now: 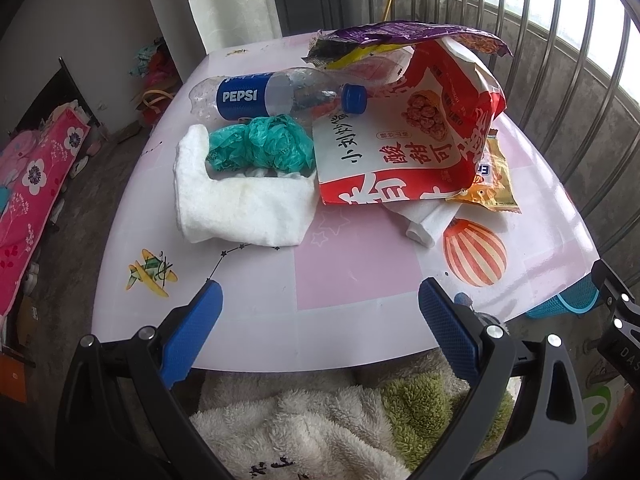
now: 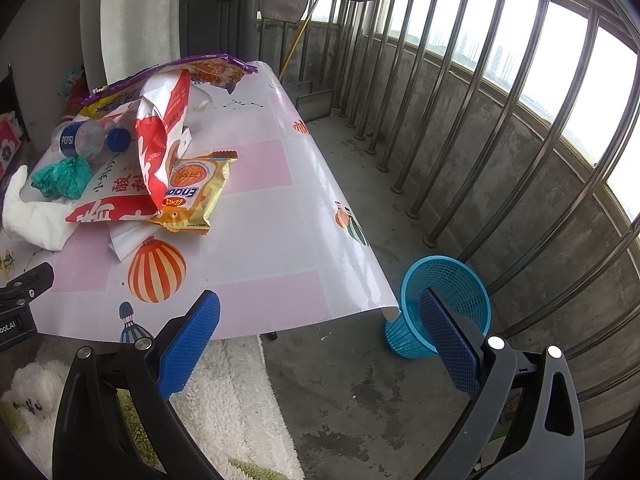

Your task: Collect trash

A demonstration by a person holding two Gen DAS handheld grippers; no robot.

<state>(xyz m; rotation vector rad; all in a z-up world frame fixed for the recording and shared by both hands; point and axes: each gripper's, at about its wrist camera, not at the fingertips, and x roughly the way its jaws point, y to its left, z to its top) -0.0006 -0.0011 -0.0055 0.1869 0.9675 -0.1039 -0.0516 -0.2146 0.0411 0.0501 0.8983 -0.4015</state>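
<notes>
Both the left gripper [image 1: 320, 320] and right gripper [image 2: 324, 336] hang spread and empty at the table's [image 1: 340, 280] near edge. Ahead of the left lie a white tissue [image 1: 240, 200], green bag [image 1: 260, 148], Pepsi bottle [image 1: 276, 96] and red snack bag [image 1: 408, 140]; a blue wastebasket [image 2: 456, 280] stands beyond the right gripper's right finger.

- Left claw [image 1: 320, 322]: two blue, cross-hatched textured pads on black and grey plastic arms, with round silver screws at the pivots.
- Right claw [image 2: 324, 334]: same build, with blue pads, black left arm, grey right arm and silver screws.
</notes>
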